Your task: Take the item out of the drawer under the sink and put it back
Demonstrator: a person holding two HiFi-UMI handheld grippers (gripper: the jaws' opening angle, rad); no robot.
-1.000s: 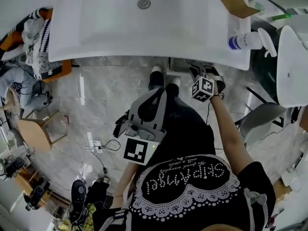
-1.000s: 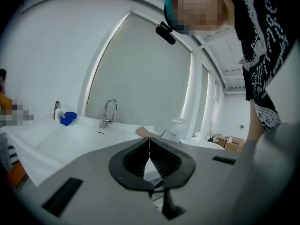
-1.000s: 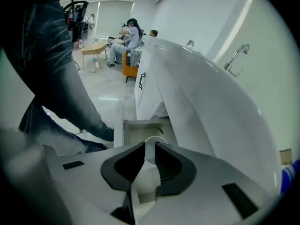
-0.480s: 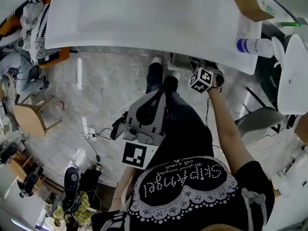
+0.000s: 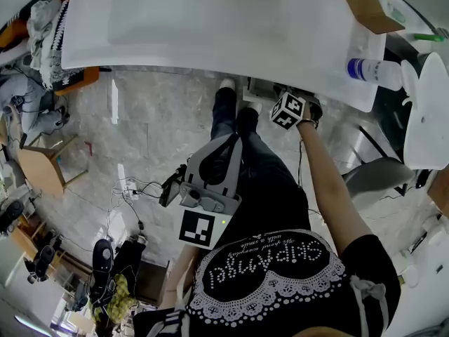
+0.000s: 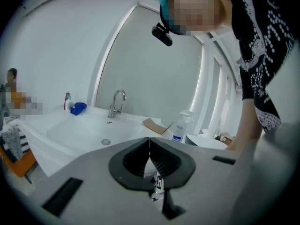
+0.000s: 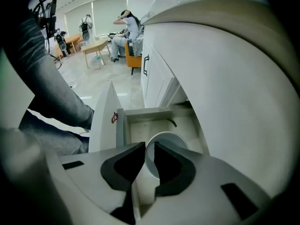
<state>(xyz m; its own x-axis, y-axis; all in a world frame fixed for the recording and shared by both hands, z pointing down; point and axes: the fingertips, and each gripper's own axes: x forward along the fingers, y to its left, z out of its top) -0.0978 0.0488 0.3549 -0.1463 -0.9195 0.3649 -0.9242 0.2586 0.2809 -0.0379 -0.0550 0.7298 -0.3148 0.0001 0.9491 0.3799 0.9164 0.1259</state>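
Right gripper view: the right gripper (image 7: 149, 149) points steeply down into the open drawer (image 7: 150, 123) under the sink (image 7: 225, 69). Its fingers stand narrow, clamped on the wall of a white cup (image 7: 168, 139), one finger inside the rim and one outside. The cup is over the drawer's near part; whether it touches the bottom I cannot tell. The drawer's white front (image 7: 105, 121) stands to the left.

Left gripper view: the left gripper (image 6: 149, 146) has its fingers together with nothing between them. Beyond them are the basin, the tap (image 6: 117, 103) and a spray bottle (image 6: 179, 125).

Head view: the left gripper is held near the person's body, well apart from the sink. The right gripper reaches under the sink's near edge, on the right.
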